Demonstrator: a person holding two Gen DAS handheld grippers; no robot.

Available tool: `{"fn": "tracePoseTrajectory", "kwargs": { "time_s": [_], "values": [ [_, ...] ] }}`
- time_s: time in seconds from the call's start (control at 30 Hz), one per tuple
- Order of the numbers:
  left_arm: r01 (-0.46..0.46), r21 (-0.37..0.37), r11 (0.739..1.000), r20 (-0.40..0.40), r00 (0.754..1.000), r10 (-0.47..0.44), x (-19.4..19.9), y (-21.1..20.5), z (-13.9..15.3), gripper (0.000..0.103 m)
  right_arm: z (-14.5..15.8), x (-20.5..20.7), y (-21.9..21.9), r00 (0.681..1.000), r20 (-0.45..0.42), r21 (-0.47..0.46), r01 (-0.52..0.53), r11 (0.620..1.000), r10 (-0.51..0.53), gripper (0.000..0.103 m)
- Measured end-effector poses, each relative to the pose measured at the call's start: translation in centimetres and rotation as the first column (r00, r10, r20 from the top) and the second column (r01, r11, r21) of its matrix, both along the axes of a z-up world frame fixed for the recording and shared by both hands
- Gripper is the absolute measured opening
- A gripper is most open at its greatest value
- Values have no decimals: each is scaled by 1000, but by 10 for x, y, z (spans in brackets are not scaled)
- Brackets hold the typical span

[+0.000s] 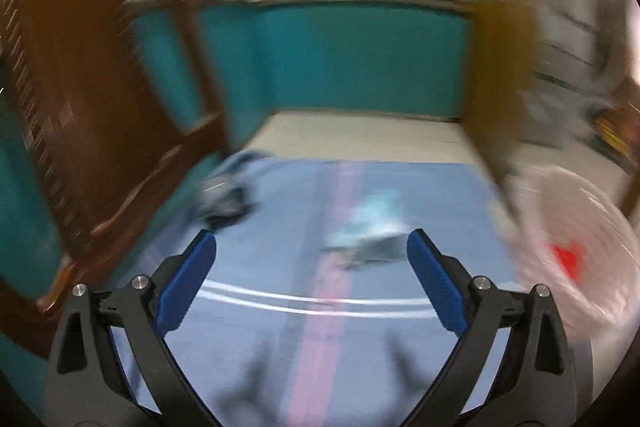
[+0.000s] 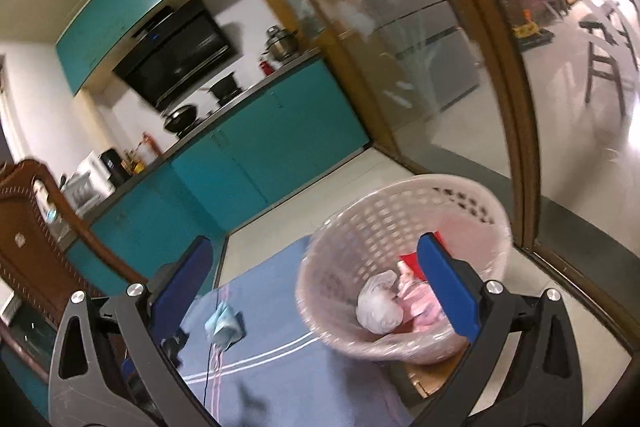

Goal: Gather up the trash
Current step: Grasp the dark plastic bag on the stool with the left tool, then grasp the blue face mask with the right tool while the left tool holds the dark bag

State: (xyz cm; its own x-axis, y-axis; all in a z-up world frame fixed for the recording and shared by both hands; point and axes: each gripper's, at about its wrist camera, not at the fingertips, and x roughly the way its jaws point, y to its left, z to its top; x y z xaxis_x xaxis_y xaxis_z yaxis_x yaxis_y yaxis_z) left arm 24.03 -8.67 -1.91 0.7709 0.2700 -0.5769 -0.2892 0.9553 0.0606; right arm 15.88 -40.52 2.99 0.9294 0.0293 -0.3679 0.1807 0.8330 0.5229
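Note:
A light blue crumpled piece of trash (image 1: 372, 231) lies on the blue mat (image 1: 280, 267), just ahead of my left gripper (image 1: 312, 247), which is open and empty above the mat. The same piece shows in the right wrist view (image 2: 222, 325). A darker crumpled item (image 1: 224, 203) lies near the mat's far left. The white plastic basket (image 2: 344, 227) stands at the mat's right edge and holds a white wad (image 2: 378, 307), pink wrappers (image 2: 420, 301) and something red (image 2: 412, 261). My right gripper (image 2: 316, 255) is open and empty, above the basket's near side.
Teal cabinets (image 2: 260, 139) run along the far wall with pots on the counter. A carved brown wooden chair (image 1: 80, 107) stands left of the mat. A wood-framed glass door (image 2: 420, 47) is on the right behind the basket (image 1: 568, 227). The left wrist view is motion-blurred.

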Motion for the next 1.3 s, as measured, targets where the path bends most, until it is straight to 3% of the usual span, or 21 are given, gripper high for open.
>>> {"fn": "tracePoseTrajectory", "kwargs": {
  "time_s": [0.13,0.27,0.63,0.7,0.73,0.77,0.87,1.0,1.13,1.2,1.3],
  "values": [
    [-209,-26,978,-30,978,208,34,42,-15,96,-2,7,23,998,-19,-33,-57,998,56,100],
    [-328,-26,944,-56,944,327,65,64,-27,96,-7,18,41,994,-46,-62,-98,993,95,100],
    [-479,-58,876,-220,862,457,142,117,-75,96,-14,35,58,986,-87,-89,-150,985,143,100],
    [-453,-68,889,-232,874,428,152,123,-79,83,-14,38,63,983,-92,-92,-166,982,158,100],
    [-394,-107,913,-220,905,364,154,122,-77,62,-15,39,64,982,-93,-94,-172,980,164,100],
    [-362,-113,925,-220,917,332,154,120,-75,57,-15,41,67,980,-96,-98,-183,978,173,100],
    [-261,-134,956,-205,951,230,139,111,-63,50,-18,47,78,974,-115,-100,-205,974,193,100],
    [-23,-161,987,-116,993,5,77,91,-14,49,-29,63,97,962,-170,-122,-236,964,214,100],
    [201,-116,973,0,979,-202,-11,77,44,50,-49,86,133,930,-262,-191,-310,931,256,100],
    [258,-88,962,63,965,-253,-56,80,65,50,-62,99,156,906,-317,-220,-359,907,282,100],
    [297,-113,948,117,952,-284,-97,94,68,50,-78,117,194,876,-361,-260,-423,868,319,100]
  ]
}}
